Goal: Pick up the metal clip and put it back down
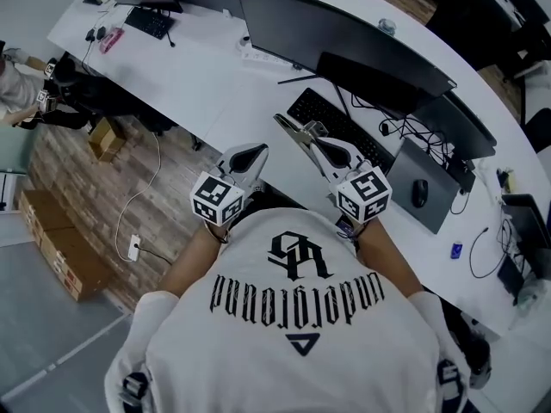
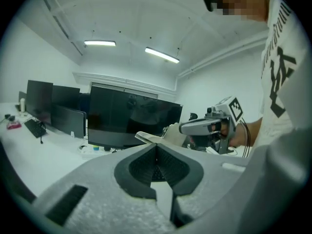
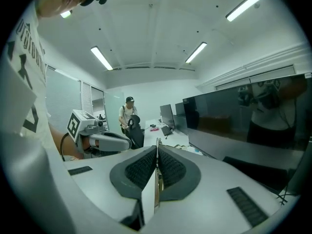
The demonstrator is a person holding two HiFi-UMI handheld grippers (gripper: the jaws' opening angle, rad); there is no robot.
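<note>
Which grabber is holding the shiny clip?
The right gripper: its jaws pinch the metal clip. The left gripper is shut on nothing.

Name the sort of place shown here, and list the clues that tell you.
Most likely an open-plan office: a long white desk carries a row of dark monitors, a black keyboard and a mouse, under ceiling strip lights.
</note>
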